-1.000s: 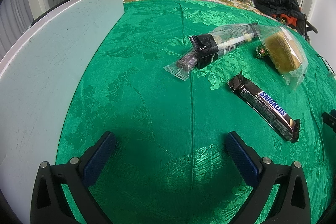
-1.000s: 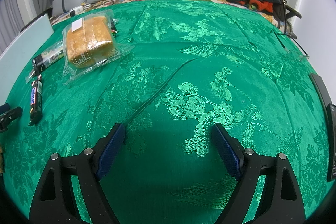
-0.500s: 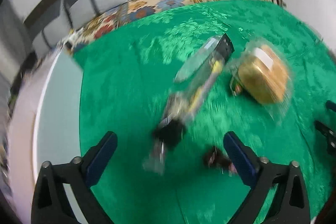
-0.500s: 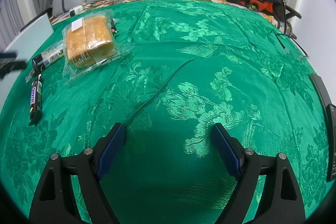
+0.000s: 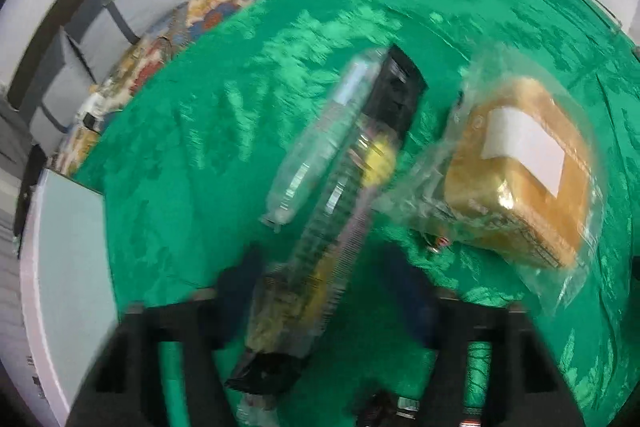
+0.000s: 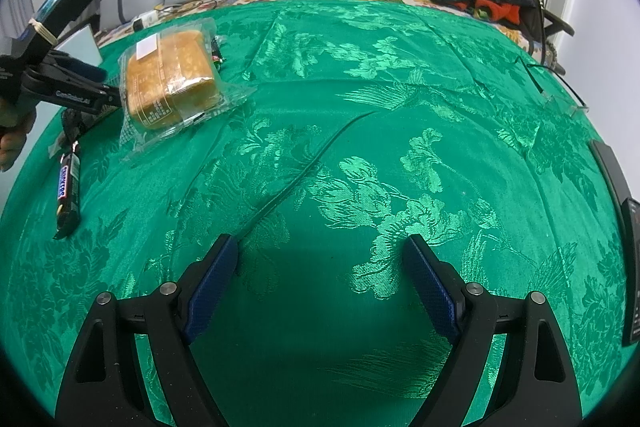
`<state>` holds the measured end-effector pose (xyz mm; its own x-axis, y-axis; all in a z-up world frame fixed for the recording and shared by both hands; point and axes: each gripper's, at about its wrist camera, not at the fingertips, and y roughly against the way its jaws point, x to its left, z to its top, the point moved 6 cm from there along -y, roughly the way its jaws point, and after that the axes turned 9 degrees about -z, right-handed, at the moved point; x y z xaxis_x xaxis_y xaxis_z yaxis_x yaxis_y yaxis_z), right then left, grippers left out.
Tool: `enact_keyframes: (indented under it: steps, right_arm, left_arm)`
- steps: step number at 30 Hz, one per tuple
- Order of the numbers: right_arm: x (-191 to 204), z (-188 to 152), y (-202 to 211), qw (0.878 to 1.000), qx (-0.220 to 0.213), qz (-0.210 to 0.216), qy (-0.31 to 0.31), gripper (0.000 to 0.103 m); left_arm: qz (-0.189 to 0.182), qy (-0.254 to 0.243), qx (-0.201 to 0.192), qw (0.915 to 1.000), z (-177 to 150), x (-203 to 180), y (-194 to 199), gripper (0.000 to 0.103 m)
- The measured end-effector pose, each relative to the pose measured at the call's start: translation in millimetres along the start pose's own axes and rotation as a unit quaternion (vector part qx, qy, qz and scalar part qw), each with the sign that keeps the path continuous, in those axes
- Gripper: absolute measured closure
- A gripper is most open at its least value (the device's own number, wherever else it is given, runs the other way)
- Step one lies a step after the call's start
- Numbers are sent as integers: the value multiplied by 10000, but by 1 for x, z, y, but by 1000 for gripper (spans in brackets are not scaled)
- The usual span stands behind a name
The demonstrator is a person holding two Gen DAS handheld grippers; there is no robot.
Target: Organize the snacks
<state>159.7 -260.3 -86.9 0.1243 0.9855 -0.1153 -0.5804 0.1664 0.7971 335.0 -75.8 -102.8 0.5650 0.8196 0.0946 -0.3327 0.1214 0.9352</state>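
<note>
**Risk of slippage at a closing grasp on a film-wrapped snack sleeve**

Left gripper (image 5: 320, 291), blurred by motion, is closing its jaws, with the near end of the long snack sleeve (image 5: 340, 211) between them; whether the pads already press on it cannot be told. Likely failures, judged from this layout: the slick film may slide out of a grip taken so near one end, and the long free length could droop or swing into the wrapped cake (image 5: 520, 179) lying just beside it. The sleeve is a narrow, ribbed, transparent pack with black ends, glossy and crinkled. The cake is a soft golden block in loose clear film with a white label. A dark chocolate bar (image 6: 67, 187) lies flat on the green brocade cloth (image 6: 360, 167), nearer the camera than the cake. Right gripper (image 6: 320, 271) hovers wide open over bare cloth, holding nothing.
</note>
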Motion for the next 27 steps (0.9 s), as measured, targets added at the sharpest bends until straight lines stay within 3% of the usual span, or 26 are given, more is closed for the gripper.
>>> enact_keyframes:
  steps: [1, 3, 5, 9, 12, 18, 20, 22, 26, 27]
  right_arm:
    - [0, 0, 0, 10000, 0, 0, 1, 15]
    - [0, 0, 0, 10000, 0, 0, 0, 15]
    - [0, 0, 0, 10000, 0, 0, -1, 15]
    - [0, 0, 0, 10000, 1, -1, 1, 15]
    - [0, 0, 0, 10000, 0, -1, 0, 15]
    - [0, 0, 0, 10000, 1, -3, 1, 15]
    - [0, 0, 0, 10000, 1, -1, 0, 15]
    - [0, 0, 0, 10000, 1, -2, 0, 15]
    - [0, 0, 0, 10000, 2, -1, -2, 15]
    - [0, 0, 0, 10000, 1, 0, -2, 15]
  left_arm:
    - [3, -27, -26, 10000, 1, -1, 0, 70]
    - [-173, 41, -51, 9998, 1, -2, 2, 86]
    - [-287, 222, -155, 9992, 0, -1, 8, 91]
    - [-530, 643, -500, 9953, -12, 5, 32, 91]
    - [-838, 1123, -771, 9871, -33, 13, 60, 91]
    - [-975, 2070, -962, 9687, -113, 34, 107, 91]
    - [-857, 2315, -907, 9648, -140, 41, 107, 92]
    - [-624, 2349, -796, 9667, -163, 40, 101, 91]
    - [-646, 2587, -662, 9615, -194, 38, 80, 91]
    - [-580, 2687, -668, 9592, -200, 39, 74, 84]
